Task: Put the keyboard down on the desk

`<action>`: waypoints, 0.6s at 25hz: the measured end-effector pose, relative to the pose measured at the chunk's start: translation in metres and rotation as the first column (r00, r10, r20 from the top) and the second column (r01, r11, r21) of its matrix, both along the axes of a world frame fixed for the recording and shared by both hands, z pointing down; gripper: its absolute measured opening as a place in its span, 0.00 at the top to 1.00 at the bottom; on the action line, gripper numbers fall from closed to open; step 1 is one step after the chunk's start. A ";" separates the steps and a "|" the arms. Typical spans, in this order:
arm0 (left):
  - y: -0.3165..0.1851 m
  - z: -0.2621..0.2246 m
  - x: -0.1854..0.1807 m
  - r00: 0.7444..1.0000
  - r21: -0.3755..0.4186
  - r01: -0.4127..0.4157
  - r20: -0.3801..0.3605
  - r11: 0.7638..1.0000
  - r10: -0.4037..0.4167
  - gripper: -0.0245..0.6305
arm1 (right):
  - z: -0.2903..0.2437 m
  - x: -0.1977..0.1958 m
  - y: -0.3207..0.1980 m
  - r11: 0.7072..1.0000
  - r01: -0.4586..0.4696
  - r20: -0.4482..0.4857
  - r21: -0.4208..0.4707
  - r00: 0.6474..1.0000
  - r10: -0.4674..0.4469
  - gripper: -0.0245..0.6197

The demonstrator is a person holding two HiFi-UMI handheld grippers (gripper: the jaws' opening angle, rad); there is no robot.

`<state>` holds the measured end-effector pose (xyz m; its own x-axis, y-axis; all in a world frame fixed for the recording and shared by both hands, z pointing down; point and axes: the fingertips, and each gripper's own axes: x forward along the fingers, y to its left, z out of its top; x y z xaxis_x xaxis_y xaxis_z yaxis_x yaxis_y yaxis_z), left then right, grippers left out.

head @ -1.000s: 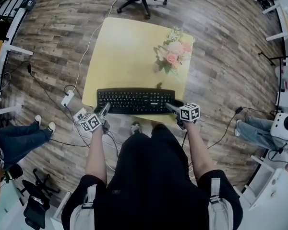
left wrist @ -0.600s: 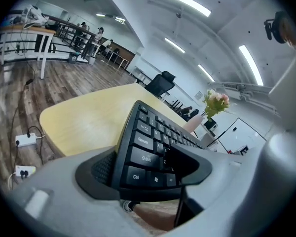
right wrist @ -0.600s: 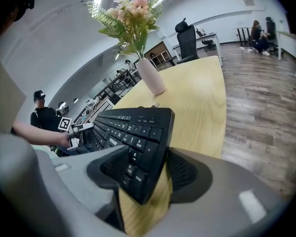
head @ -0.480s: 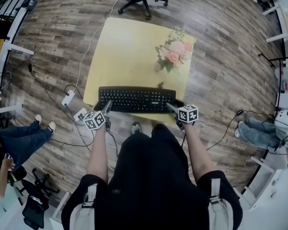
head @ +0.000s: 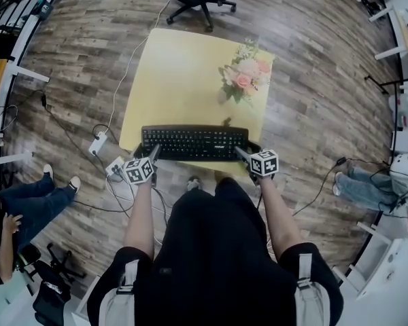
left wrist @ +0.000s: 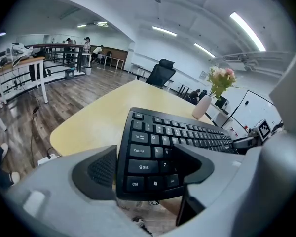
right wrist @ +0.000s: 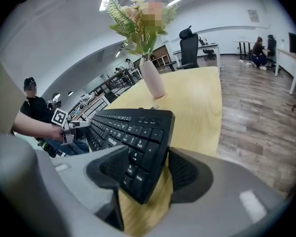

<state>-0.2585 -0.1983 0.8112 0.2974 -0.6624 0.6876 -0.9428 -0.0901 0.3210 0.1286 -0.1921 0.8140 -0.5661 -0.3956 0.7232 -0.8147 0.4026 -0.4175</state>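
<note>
Left gripper view first: the keyboard [left wrist: 187,132] legends read clean at its near left corner. There's Caps Lock [left wrist: 140,150], Shift [left wrist: 144,167] and Ctrl [left wrist: 134,184], with A [left wrist: 156,150], S [left wrist: 167,151], Z [left wrist: 165,166] and Alt [left wrist: 172,180] alongside. Over in the right gripper view, Enter [right wrist: 138,178] sits at the near right corner. The white brand word [right wrist: 113,141] is too small to read.

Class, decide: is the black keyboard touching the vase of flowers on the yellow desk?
Apart. The head view shows a strip of bare desk between the keyboard and the vase of flowers.
</note>
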 end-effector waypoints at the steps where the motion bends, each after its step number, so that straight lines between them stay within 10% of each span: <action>1: 0.000 0.000 0.000 1.000 -0.002 0.000 0.002 1.000 0.000 0.44 | 0.000 0.000 0.000 1.000 0.000 -0.002 0.003 1.000 0.000 0.57; 15: 0.004 -0.022 -0.001 0.995 0.046 -0.067 0.084 0.997 0.063 0.44 | -0.017 0.010 0.001 0.997 -0.034 -0.041 0.071 0.998 0.037 0.57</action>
<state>-0.2594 -0.1940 0.7894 0.2846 -0.6767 0.6790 -0.9574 -0.1652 0.2367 0.1390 -0.1914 0.7971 -0.5201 -0.4655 0.7161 -0.8454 0.3998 -0.3541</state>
